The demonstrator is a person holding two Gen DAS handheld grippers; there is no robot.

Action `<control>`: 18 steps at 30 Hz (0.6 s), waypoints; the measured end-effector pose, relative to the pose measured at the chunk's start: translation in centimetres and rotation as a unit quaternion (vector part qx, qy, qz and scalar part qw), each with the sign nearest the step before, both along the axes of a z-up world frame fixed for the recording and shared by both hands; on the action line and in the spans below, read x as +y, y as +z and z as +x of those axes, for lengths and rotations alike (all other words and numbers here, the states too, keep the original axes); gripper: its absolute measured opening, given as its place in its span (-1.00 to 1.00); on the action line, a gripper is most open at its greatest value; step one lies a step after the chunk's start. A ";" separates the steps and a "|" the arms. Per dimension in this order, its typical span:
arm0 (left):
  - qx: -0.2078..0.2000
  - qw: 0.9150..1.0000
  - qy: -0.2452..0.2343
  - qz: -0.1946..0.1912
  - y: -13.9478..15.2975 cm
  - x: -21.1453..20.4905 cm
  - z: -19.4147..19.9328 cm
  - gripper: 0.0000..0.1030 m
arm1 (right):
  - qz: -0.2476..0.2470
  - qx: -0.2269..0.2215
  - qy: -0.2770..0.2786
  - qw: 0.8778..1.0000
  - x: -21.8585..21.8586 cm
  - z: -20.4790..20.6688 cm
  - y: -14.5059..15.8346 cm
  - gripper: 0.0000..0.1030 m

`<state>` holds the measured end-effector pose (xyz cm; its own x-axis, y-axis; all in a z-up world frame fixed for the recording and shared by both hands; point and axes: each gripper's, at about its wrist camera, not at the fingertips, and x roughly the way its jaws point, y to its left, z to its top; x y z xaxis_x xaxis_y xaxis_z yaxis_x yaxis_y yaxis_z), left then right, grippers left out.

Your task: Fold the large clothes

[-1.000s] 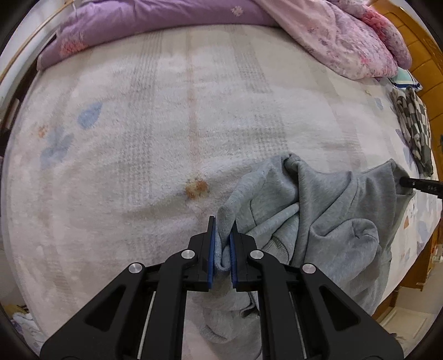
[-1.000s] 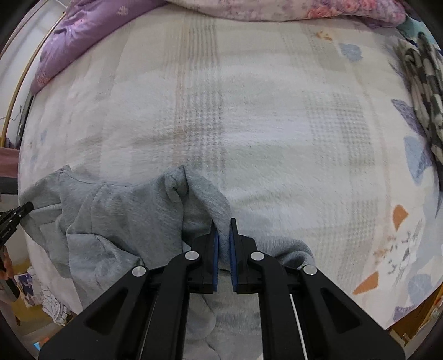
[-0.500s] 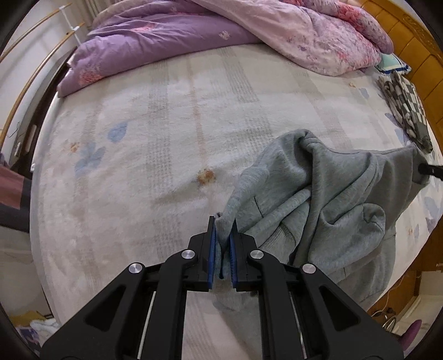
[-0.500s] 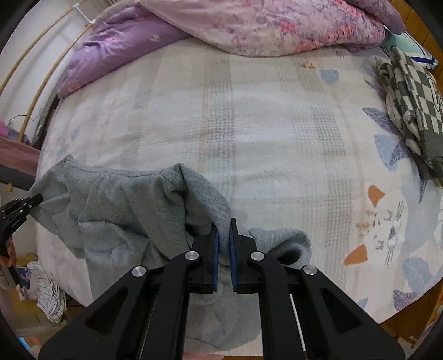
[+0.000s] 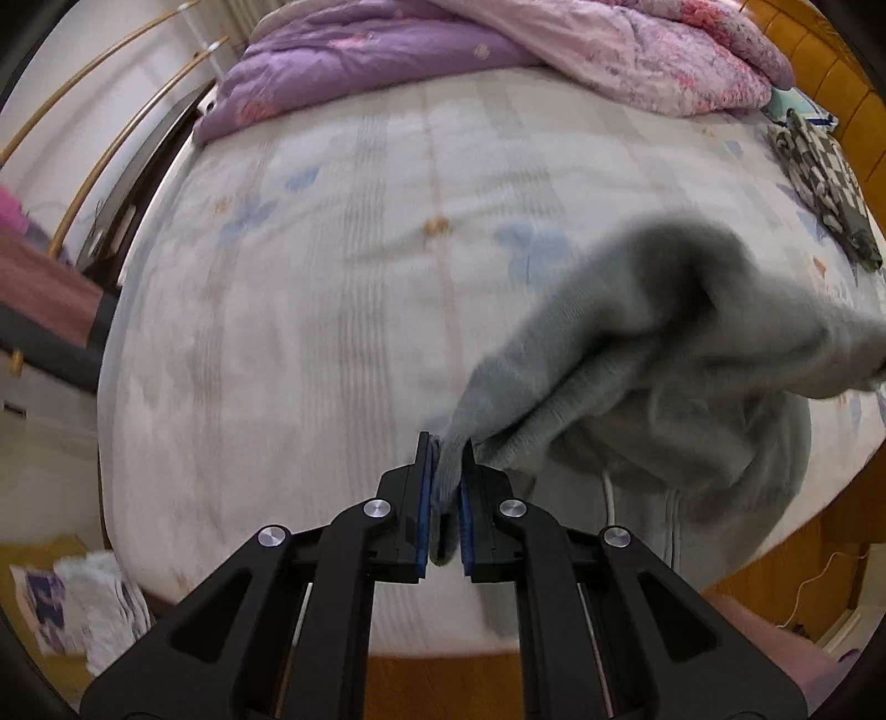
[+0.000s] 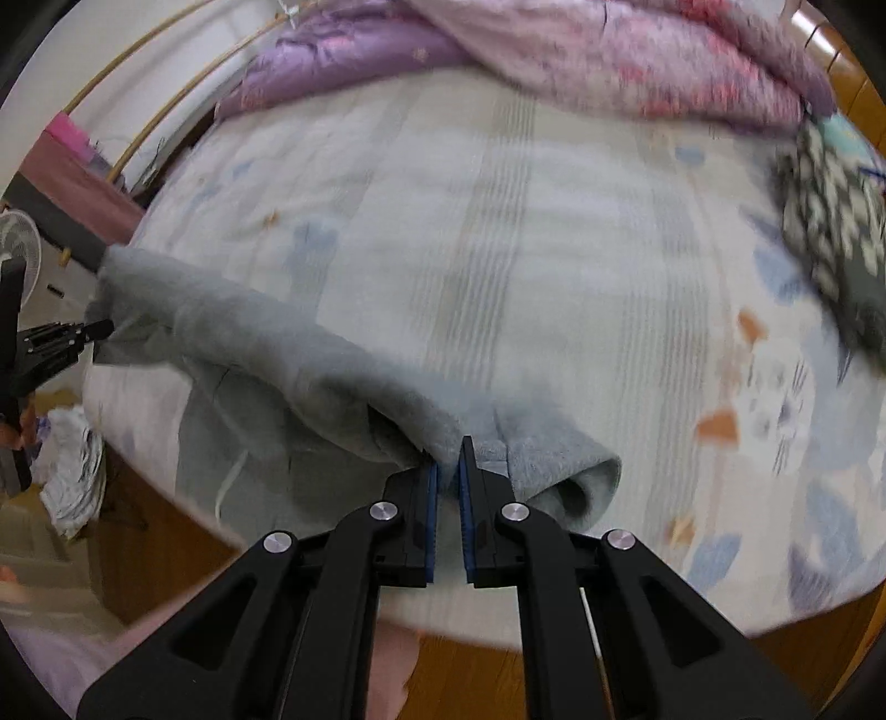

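A grey hooded sweatshirt (image 5: 653, 354) hangs stretched in the air between my two grippers above the near edge of the bed; white drawstrings dangle from it. My left gripper (image 5: 446, 459) is shut on one edge of the sweatshirt. My right gripper (image 6: 448, 459) is shut on another edge of the sweatshirt (image 6: 266, 354), with a sleeve cuff hanging to its right. The left gripper's tip also shows at the far left of the right wrist view (image 6: 102, 328), holding the cloth taut.
The bed (image 5: 343, 266) has a pale patterned cover. A purple and pink duvet (image 5: 498, 50) is bunched at its far end. A checked dark garment (image 5: 819, 177) lies at the right edge. A wooden bed frame, the floor and loose cloths (image 6: 72, 471) lie below.
Both grippers have risen and pulled back toward the bed's near edge. The sweatshirt has lifted off the bed and stretched out between them.
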<state>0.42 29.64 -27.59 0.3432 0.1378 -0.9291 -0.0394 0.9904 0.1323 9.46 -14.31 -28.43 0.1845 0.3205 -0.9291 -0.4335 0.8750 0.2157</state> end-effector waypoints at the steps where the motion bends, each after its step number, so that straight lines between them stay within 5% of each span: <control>1: 0.006 1.000 0.009 -0.003 -0.5 0.0 -1.1 -0.85 | -0.009 0.004 0.006 1.000 -0.3 -1.1 -0.8 -0.87; 7: 0.087 0.995 0.038 -0.014 -7.2 -0.3 -8.2 -0.84 | -0.060 0.095 0.031 0.993 -1.0 -6.8 -8.7 -0.86; 11: 0.192 0.981 0.034 0.005 -12.1 -1.2 -11.3 -0.71 | -0.118 0.218 0.014 0.969 -1.3 -9.3 -13.7 -0.77; 13: 0.197 0.980 0.028 -0.017 -11.5 -1.6 -12.2 -0.44 | -0.077 0.249 -0.009 0.965 -2.2 -10.0 -12.5 -0.64; 15: 0.169 0.985 0.027 -0.030 -9.2 -2.0 -12.7 0.36 | -0.055 0.239 -0.034 0.969 -3.0 -9.9 -10.2 0.08; 18: 0.137 0.988 0.028 -0.064 -6.6 -2.5 -11.8 0.37 | -0.015 0.206 -0.079 0.975 -4.0 -8.2 -6.7 0.19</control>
<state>-11.43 27.14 -34.16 0.0724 0.0247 -0.9971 -0.0757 0.9969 0.0192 1.27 -18.28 -35.16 -0.1606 0.2903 -0.9434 -0.1741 0.9324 0.3166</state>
